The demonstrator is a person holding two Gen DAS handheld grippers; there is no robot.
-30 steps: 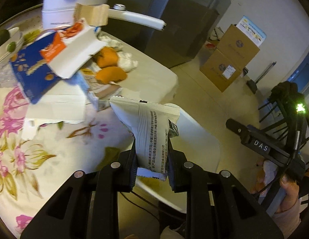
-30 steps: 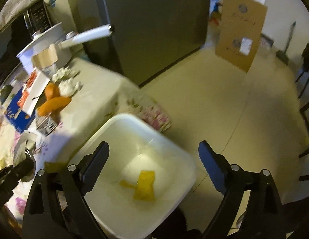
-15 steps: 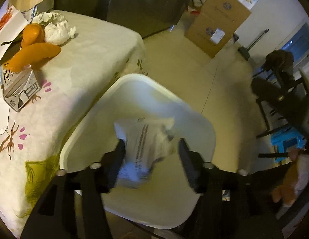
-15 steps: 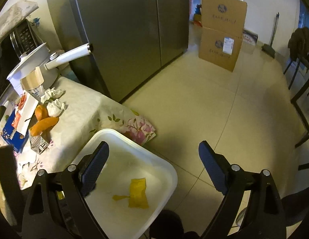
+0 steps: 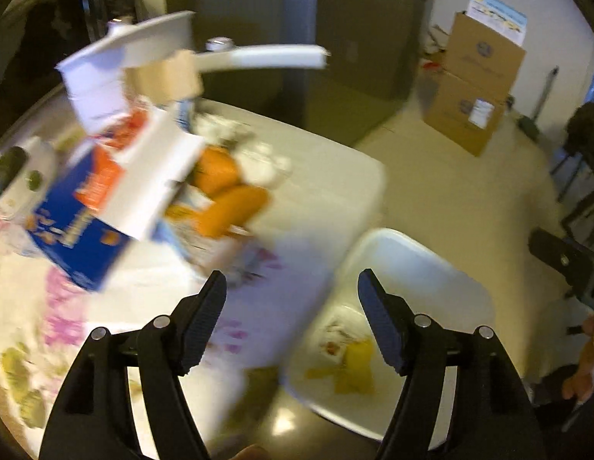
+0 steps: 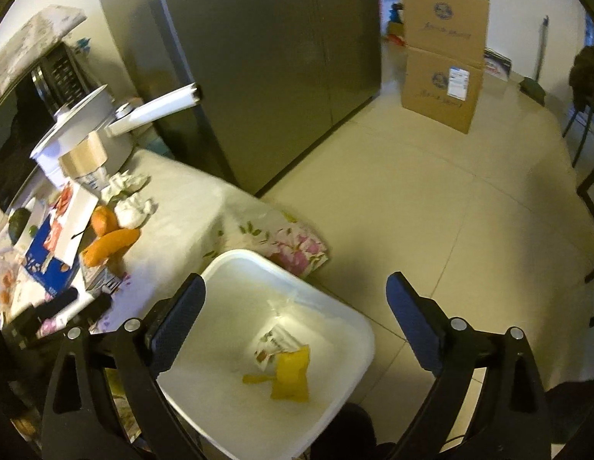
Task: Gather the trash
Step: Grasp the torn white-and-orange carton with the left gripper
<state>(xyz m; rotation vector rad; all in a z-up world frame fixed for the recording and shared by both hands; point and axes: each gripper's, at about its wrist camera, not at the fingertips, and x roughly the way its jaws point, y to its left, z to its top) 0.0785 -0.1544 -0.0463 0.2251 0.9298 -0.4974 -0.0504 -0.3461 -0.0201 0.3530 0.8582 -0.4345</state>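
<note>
Dropped: packet (image 6: 276,345) now in bin (image 6: 358,329). Left gripper (image 5: 292,299) opening, empty; right gripper (image 6: 295,303) spread, empty. Next: approach blue box (image 5: 78,245) slowly.

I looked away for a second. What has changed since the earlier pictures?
The left gripper let go of the white wrapper, which now lies in the bin by the yellow wrapper; its jaws are opening, empty, back toward the table. The right gripper stays open above the bin.
</note>
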